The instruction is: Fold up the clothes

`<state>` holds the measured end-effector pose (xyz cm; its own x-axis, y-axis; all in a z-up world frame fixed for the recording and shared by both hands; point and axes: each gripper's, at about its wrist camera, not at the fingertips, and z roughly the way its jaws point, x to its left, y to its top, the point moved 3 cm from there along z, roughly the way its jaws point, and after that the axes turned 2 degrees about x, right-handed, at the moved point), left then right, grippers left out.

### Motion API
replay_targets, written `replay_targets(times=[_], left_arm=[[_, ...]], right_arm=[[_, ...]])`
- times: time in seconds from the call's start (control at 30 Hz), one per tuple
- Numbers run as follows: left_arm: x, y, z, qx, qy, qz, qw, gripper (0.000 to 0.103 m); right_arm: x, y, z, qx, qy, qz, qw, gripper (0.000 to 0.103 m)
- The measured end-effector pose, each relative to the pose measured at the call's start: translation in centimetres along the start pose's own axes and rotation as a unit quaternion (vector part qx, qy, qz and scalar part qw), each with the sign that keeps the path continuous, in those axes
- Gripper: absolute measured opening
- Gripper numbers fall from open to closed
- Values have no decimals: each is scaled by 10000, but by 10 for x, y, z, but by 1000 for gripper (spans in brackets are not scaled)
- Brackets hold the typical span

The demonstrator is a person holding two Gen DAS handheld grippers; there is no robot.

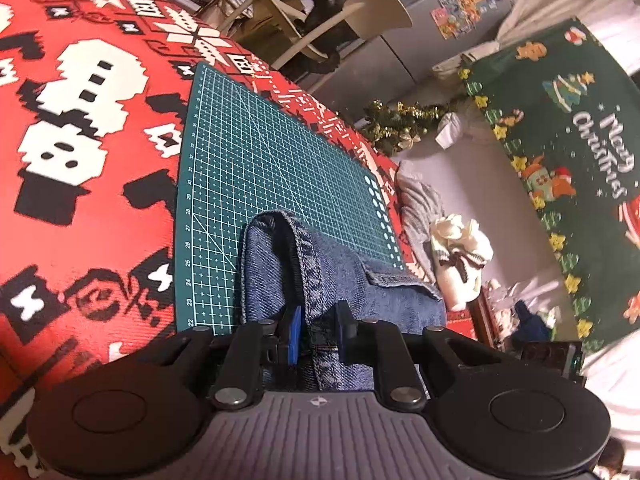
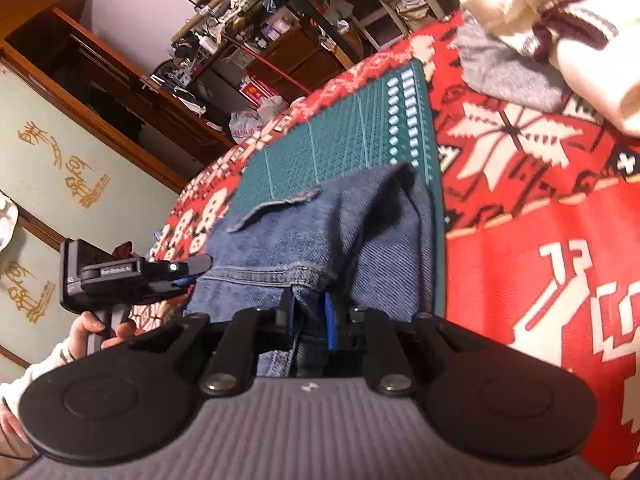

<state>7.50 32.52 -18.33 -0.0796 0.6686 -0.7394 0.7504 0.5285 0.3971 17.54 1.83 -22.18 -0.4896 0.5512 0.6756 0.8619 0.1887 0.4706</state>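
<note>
A blue denim garment [image 1: 340, 280] with a flap pocket lies partly folded on a green cutting mat [image 1: 256, 152]. My left gripper [image 1: 318, 332] is shut on a stitched hem of the denim at the garment's near edge. In the right wrist view the same denim garment [image 2: 320, 232] drapes over the mat [image 2: 340, 148], and my right gripper [image 2: 310, 320] is shut on another folded hem of it. The left gripper [image 2: 120, 276] shows in the right wrist view, at the left side of the garment, held by a hand.
The mat lies on a red Christmas-patterned cloth [image 1: 80, 160]. A cream sweater [image 2: 580, 32] and a grey garment [image 2: 508, 68] are piled at the far right of the table. A green "Merry Christmas" cloth [image 1: 568, 152], chairs and shelves stand beyond the table edge.
</note>
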Motion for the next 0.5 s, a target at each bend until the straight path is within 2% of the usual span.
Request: replay_targets(times=[0.13,0.3,0.5], left_arm=[[-3,-1,-5,-11,121,102,9999,21],[-13,8,-24,-135,322,296,9990,19],[-40,31,-33,-475,176,652,9966,19]], right_arm=[[6,3,-3,-4,-16,-82,10000,16],[14,10,-21,-113,-72,-281,9995,15],[20,34,-46,-566,-358,-513,9964,14]])
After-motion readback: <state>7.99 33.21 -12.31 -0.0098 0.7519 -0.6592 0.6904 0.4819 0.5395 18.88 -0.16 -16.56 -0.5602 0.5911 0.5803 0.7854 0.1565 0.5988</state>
